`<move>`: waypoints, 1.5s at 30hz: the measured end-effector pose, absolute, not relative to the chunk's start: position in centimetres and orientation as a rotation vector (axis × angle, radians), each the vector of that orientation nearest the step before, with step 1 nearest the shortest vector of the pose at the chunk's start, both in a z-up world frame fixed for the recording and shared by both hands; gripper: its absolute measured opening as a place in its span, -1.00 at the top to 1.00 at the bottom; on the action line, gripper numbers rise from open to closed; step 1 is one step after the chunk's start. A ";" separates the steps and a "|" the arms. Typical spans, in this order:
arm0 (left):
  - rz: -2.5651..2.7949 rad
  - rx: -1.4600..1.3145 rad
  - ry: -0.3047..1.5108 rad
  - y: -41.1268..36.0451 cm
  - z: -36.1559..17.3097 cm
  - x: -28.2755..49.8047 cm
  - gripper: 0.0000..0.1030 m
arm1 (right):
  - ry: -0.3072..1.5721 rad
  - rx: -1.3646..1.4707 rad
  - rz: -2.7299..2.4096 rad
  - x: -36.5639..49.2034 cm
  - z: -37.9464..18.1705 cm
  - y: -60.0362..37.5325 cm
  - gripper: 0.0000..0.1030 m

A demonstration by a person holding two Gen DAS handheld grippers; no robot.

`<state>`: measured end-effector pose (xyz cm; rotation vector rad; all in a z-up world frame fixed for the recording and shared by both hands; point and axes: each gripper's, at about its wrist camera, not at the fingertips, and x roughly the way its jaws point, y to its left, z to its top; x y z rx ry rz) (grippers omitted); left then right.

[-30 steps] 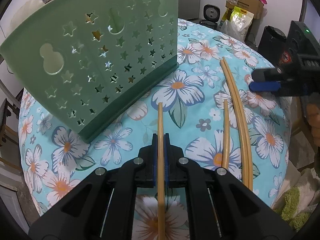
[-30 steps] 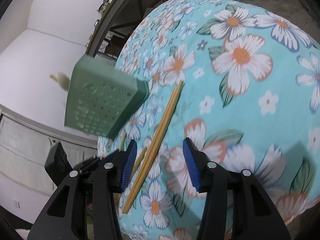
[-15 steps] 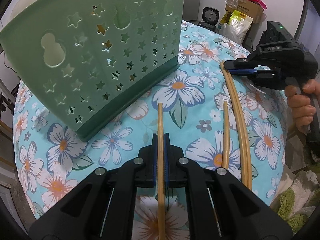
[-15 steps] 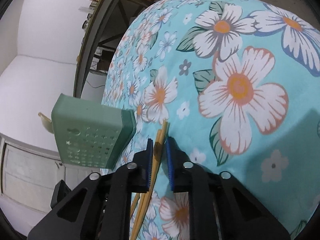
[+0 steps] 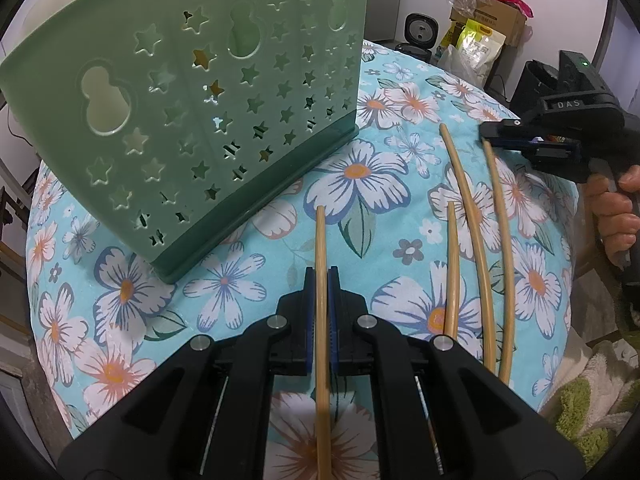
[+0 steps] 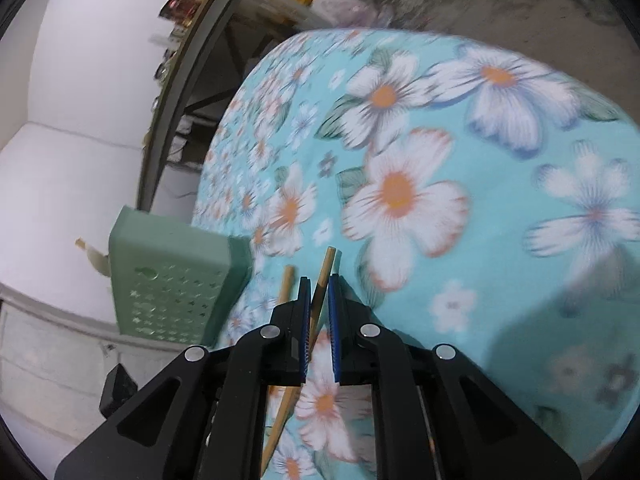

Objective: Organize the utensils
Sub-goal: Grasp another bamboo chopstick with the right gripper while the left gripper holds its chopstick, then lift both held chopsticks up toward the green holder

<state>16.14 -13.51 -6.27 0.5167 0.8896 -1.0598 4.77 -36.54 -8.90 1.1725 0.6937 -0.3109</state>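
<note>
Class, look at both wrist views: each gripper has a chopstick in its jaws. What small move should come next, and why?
Probably lift the right gripper a little so its chopstick clears the floral cloth. Its jaws have just been closing and now pinch that stick, while two more chopsticks lie beside it on the cloth. The left gripper already holds one chopstick, and the green holder stands close by.

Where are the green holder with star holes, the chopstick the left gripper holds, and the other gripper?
green holder (image 5: pixel 192 120), left wrist view, perforated front wall
held chopstick (image 5: pixel 321 240), left wrist view, shaft beyond the pads
right gripper (image 5: pixel 490 133), left wrist view, fingertips
</note>
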 end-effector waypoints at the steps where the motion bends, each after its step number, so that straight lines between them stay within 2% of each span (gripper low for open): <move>1: -1.060 0.517 0.889 -13.5 -6.3 16.1 0.90 | 0.692 1.184 -0.325 4.5 -9.0 -36.6 0.81; 3: -1.059 0.519 0.891 -13.5 -6.3 16.1 0.90 | 0.693 1.209 -0.332 4.3 -9.2 -36.8 0.78; 6: -1.059 0.518 0.891 -13.6 -6.3 16.1 0.90 | 0.706 1.207 -0.326 4.4 -9.1 -36.6 0.56; 9: -1.060 0.515 0.895 -13.6 -6.3 16.1 0.90 | 0.728 1.166 -0.341 5.0 -8.7 -36.1 0.47; 16: -1.061 0.517 0.902 -13.7 -6.3 16.2 0.90 | 0.741 1.123 -0.364 6.4 -8.6 -35.3 0.49; 19: -1.060 0.520 0.903 -13.8 -6.3 16.2 0.90 | 0.749 1.139 -0.357 6.4 -9.0 -35.2 0.76; 26: -1.051 0.555 0.914 -14.5 -6.2 16.1 0.87 | 0.725 1.175 -0.322 6.0 -9.6 -35.4 0.80; 30: -1.043 0.583 0.915 -15.3 -6.0 16.0 0.59 | 0.726 1.193 -0.300 5.8 -9.8 -35.7 0.80; 35: -1.031 0.622 0.909 -16.7 -6.0 15.8 0.56 | 0.728 1.206 -0.280 5.3 -10.1 -36.3 0.80; 39: -1.018 0.617 0.926 -17.5 -6.2 16.2 0.58 | 0.721 1.205 -0.269 5.1 -10.4 -36.4 0.82; 42: -1.007 0.623 0.922 -18.0 -6.1 16.2 0.86 | 0.708 1.212 -0.251 4.9 -10.5 -36.7 0.81; 45: -0.991 0.637 0.897 -18.1 -5.5 16.0 0.91 | 0.684 1.220 -0.219 4.6 -10.3 -36.9 0.82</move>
